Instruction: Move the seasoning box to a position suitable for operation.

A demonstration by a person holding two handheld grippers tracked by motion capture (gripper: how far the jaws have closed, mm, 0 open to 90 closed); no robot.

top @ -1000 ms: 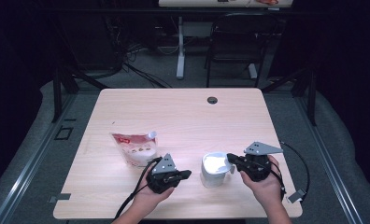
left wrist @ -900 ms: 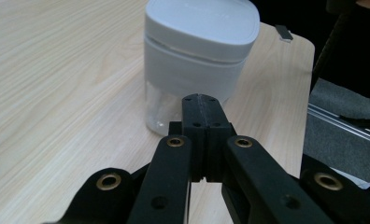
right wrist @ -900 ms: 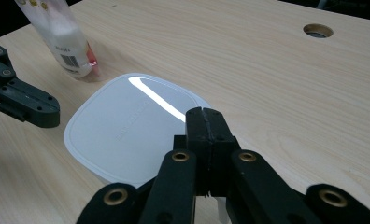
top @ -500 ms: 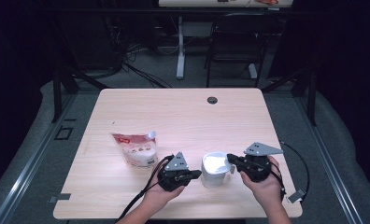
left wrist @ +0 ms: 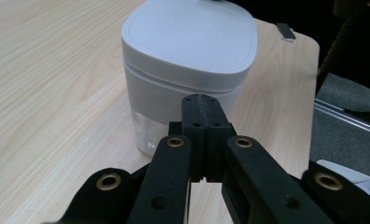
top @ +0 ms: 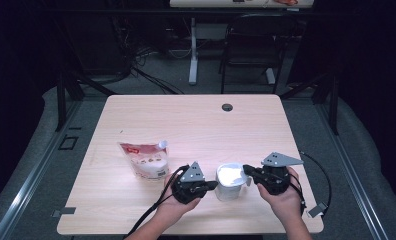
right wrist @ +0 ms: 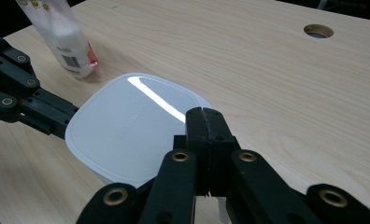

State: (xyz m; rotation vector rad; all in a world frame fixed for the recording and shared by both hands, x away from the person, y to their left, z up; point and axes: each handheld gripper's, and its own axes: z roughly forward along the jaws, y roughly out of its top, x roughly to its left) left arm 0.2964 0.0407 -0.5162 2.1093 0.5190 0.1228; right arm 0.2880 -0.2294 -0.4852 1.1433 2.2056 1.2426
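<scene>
A white container with a flat white lid [top: 230, 180] stands near the table's front edge, between both grippers. My left gripper [top: 213, 185] is shut with nothing in it, and its tips are right at the container's left side [left wrist: 188, 70]; I cannot tell if they touch. My right gripper [top: 246, 170] is also shut and empty. Its tips [right wrist: 205, 114] hover at the right edge of the lid [right wrist: 127, 130]. The left gripper [right wrist: 66, 125] reaches the container from the far side in the right gripper view. A white and red pouch [top: 146, 160] stands left of the container.
The light wooden table [top: 196, 130] has a round cable hole [top: 227, 107] near its far edge. The pouch [right wrist: 66, 42] stands beyond the container in the right gripper view. Cables trail from both grippers over the front edge. A chair and desk legs stand behind the table.
My left gripper has slid to the right, from beside the pouch up to the container's left side. The right gripper and the container have stayed in place.
</scene>
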